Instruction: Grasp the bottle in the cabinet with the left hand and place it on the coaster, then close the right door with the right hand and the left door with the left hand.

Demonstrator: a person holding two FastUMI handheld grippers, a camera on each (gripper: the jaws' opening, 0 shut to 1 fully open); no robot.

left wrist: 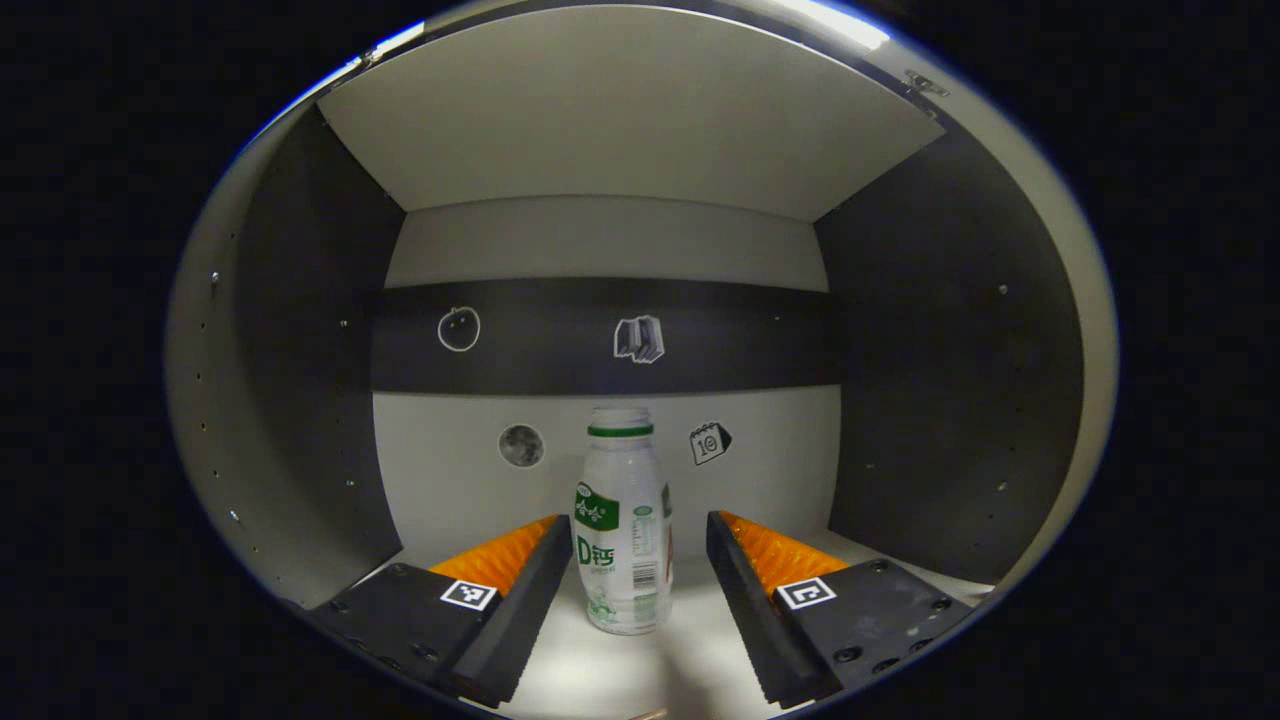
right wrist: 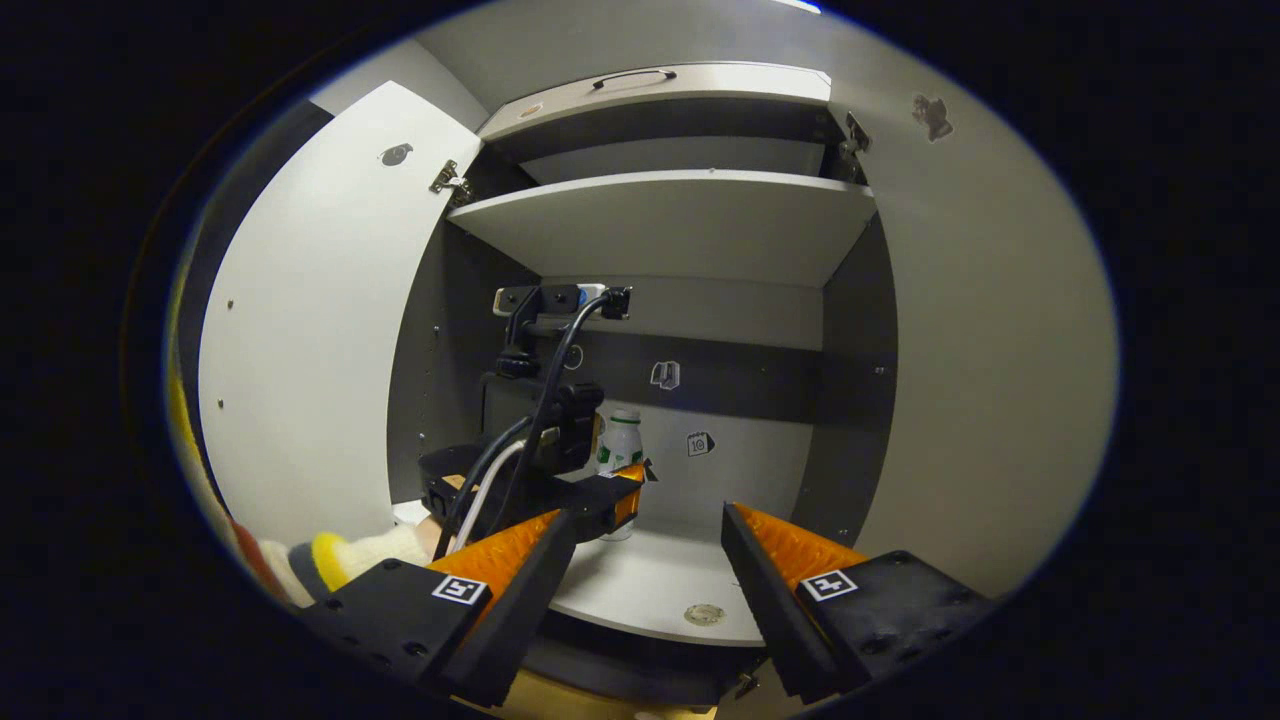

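A white bottle (left wrist: pixel 622 520) with a green label and a white cap stands upright on the cabinet floor (left wrist: pixel 610 680), near the back wall. My left gripper (left wrist: pixel 637 525) is open, with one finger on each side of the bottle; its left finger is very close to the bottle and a gap remains on the right. In the right gripper view the left gripper (right wrist: pixel 590 490) reaches into the cabinet, with the bottle (right wrist: pixel 624 437) just past it. My right gripper (right wrist: pixel 648 515) is open and holds nothing, outside the cabinet front.
Both cabinet doors stand open: the left door (right wrist: pixel 310 330) and the right door (right wrist: pixel 990 350). A shelf (right wrist: pixel 660 215) spans the cabinet above the bottle. A small round disc (right wrist: pixel 704 613) lies near the floor's front edge. A striped sleeve (right wrist: pixel 340 555) shows at lower left.
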